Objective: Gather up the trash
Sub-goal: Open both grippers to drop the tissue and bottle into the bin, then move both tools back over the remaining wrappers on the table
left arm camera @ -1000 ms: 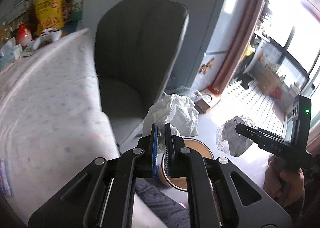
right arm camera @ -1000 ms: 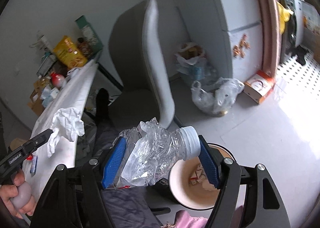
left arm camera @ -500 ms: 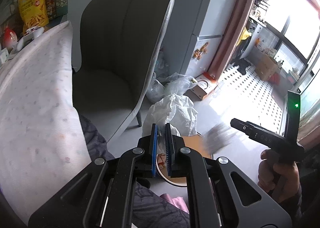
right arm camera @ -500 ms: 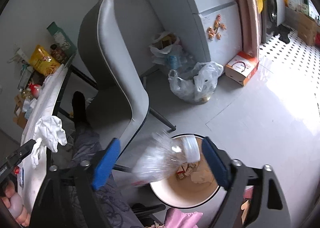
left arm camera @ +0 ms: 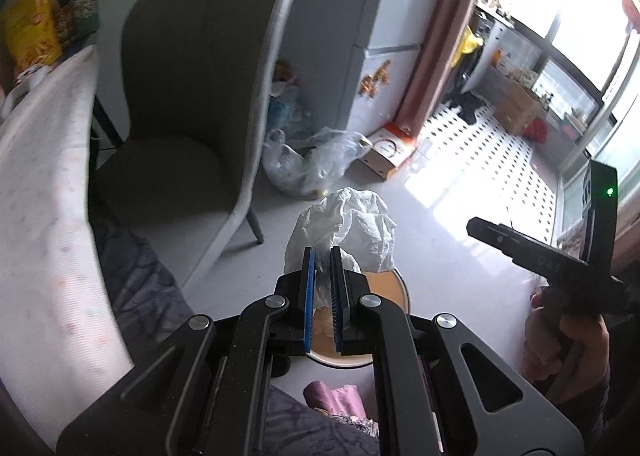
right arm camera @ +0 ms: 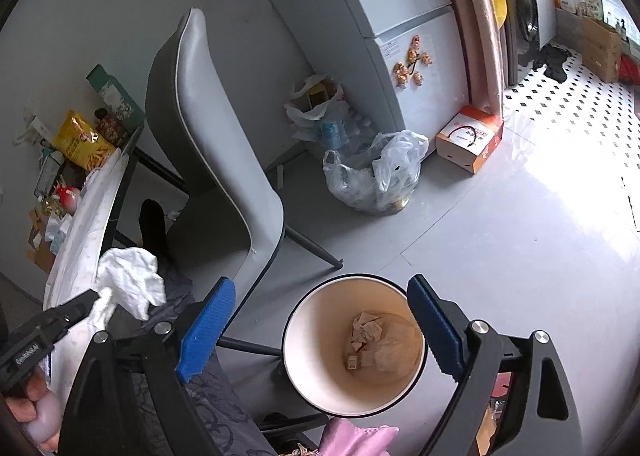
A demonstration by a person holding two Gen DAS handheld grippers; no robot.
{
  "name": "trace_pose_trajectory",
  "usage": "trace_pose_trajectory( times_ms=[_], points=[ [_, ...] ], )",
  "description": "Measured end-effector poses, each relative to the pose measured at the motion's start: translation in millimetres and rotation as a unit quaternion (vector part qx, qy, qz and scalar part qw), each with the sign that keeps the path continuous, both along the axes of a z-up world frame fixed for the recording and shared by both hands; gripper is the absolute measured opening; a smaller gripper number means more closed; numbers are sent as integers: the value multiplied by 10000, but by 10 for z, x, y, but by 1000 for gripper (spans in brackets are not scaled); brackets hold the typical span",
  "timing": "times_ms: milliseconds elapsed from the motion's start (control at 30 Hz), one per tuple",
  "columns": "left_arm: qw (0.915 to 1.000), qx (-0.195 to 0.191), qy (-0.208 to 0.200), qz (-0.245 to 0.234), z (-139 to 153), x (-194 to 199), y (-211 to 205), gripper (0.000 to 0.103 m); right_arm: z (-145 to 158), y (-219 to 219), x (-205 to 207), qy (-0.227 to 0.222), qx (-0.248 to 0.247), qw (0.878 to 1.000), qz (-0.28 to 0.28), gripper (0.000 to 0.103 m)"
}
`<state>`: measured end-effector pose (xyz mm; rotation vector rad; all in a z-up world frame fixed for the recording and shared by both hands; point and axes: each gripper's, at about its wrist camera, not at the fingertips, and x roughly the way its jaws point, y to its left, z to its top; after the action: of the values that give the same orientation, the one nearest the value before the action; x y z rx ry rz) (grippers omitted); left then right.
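Note:
My left gripper [left arm camera: 323,256] is shut on a crumpled white tissue [left arm camera: 348,228] and holds it above the round cream trash bin [left arm camera: 396,288] on the floor. The tissue also shows in the right wrist view [right arm camera: 128,276], at the left. My right gripper [right arm camera: 320,316] is open and empty, directly above the bin [right arm camera: 304,360]. Inside the bin lie paper scraps and a crushed clear plastic bottle [right arm camera: 394,350]. The right gripper also shows in the left wrist view [left arm camera: 540,252], at the right.
A grey chair [right arm camera: 216,136] stands left of the bin beside the cloth-covered table [left arm camera: 44,216]. A clear plastic bag [right arm camera: 372,176], an orange and white box [right arm camera: 468,140] and a fridge [right arm camera: 400,16] stand further back. My legs are below the grippers.
My right gripper opened and the crushed bottle dropped into the bin. My left gripper carried the tissue from beside the table to above the bin.

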<state>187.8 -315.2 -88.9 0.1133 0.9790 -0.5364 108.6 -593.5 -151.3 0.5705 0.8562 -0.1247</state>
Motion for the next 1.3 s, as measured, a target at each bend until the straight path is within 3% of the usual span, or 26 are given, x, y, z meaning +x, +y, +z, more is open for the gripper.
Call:
trace_pose_trajectory(
  times_ms=[300,333,367,433,533,767,933,1300],
  points=[
    [9975,33,435,-555,-222,60,-457,9,42,-249,-151,-62,52,9995,-317,86],
    [9969,25,502,-601,-248,78,-488,19,35,-262,-162,-55,58,9994,-338,86],
    [9966,-3,557,-612,-271,89,-508,40,29,-270,-169,-48,64,9994,-350,86],
    [9971,-133,501,-553,-267,81,-499,62,21,-265,-172,-33,74,9993,-355,86],
    [9978,-94,450,-481,-251,92,-446,64,11,-224,-150,-16,81,9995,-320,86],
    [9999,-146,2,-85,48,50,-97,91,67,-27,-54,-46,91,9999,-76,86],
    [9989,-257,-238,313,306,22,254,97,200,233,29,-192,70,9995,234,94],
    [9895,-637,-649,1119,696,-137,1155,97,615,980,228,-410,-76,9943,978,95]
  ],
)
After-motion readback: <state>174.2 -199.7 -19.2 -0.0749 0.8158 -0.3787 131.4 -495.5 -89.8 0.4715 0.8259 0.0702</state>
